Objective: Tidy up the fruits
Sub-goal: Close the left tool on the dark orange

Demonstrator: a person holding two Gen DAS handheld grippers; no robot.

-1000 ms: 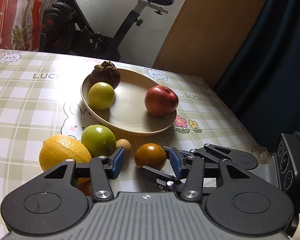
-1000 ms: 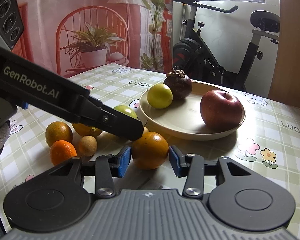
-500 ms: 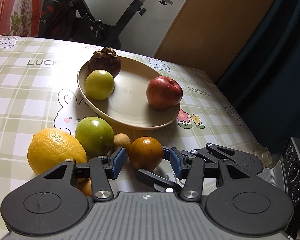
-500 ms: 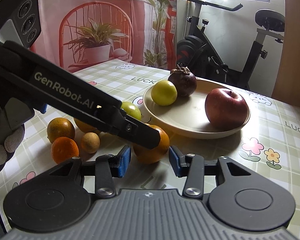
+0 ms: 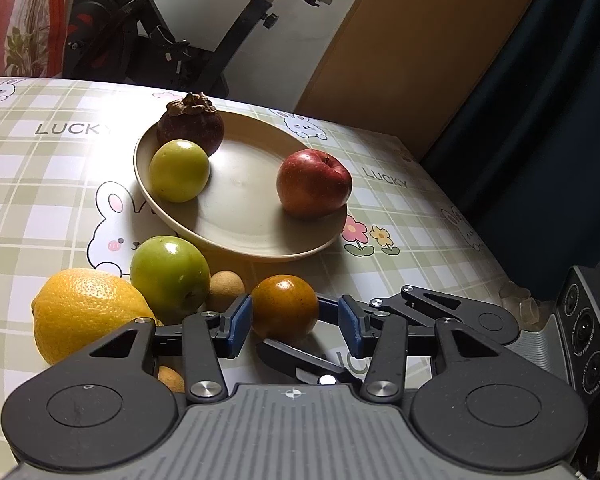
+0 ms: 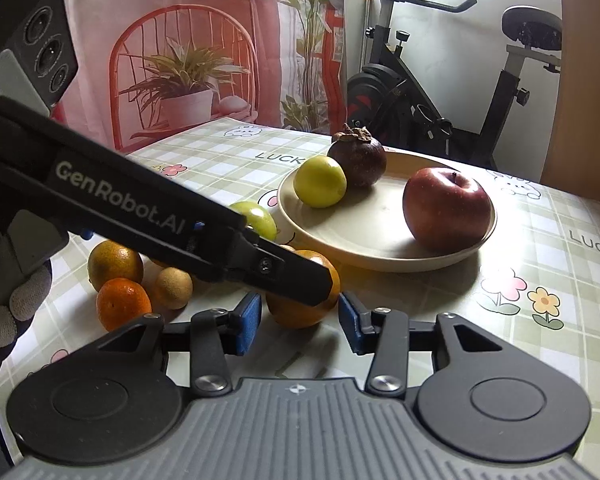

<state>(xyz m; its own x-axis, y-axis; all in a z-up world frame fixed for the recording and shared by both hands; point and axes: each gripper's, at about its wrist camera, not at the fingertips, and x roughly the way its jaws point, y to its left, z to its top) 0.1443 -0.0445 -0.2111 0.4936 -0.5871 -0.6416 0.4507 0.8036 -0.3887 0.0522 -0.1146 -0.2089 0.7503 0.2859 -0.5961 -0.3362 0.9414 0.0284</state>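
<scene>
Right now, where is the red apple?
The red apple sits on the right side of the beige plate in both wrist views, apart from the mangosteen and yellow-green fruit opposite.

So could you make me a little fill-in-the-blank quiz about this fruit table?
1. The plate holds ____ fruits.
2. The red apple sits on the ____.
3. Both sets of jaws are open around the same ____ fruit, which lies on the table.

Missing words: three; plate; orange

Orange (image 6: 300, 308) top hidden by left gripper (image 6: 292, 280), lemon (image 5: 88, 316) base hidden
</scene>
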